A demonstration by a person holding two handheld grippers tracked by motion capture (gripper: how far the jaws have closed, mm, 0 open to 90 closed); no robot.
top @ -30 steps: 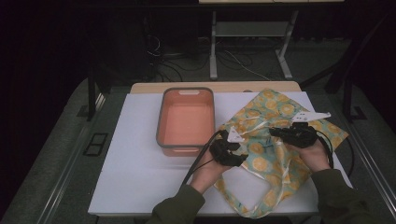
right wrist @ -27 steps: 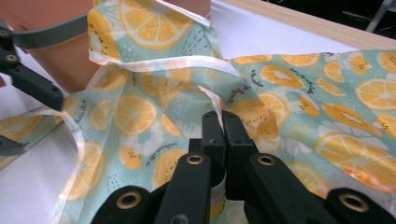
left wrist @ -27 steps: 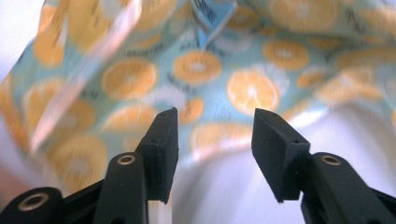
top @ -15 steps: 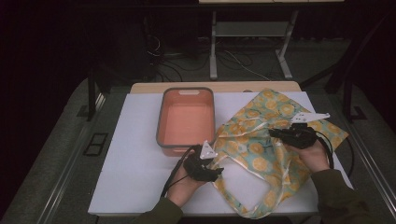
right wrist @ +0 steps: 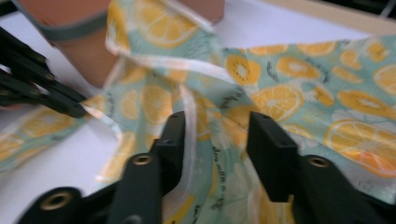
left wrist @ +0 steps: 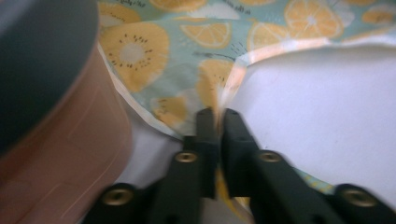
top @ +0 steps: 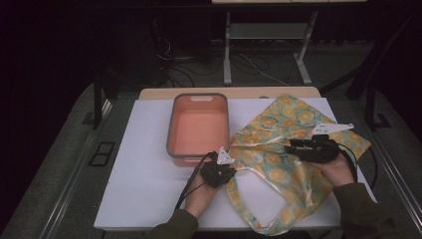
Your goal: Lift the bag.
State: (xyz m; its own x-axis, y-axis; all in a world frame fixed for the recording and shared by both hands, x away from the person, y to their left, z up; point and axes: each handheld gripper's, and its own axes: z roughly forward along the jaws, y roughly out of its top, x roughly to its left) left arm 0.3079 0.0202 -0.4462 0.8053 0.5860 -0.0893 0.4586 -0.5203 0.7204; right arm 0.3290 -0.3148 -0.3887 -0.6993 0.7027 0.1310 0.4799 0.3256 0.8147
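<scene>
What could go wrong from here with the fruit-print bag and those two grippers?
The left gripper pinches only a thin edge of the fruit-print bag, so the cloth may slip out. The right gripper has just been opening, cloth loose between its fingers, so that side may sag. A pull might nudge the orange bin.

Black tools (top: 222, 169), brass screws (apparently), olive sleeves (top: 366, 214).

left gripper (top: 222, 172) jaws just clamped; right gripper (top: 298, 148) jaws parted.

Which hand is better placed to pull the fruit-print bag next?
Left. The left gripper is already shut on the bag's edge beside the orange tub; the right gripper has just opened.
</scene>
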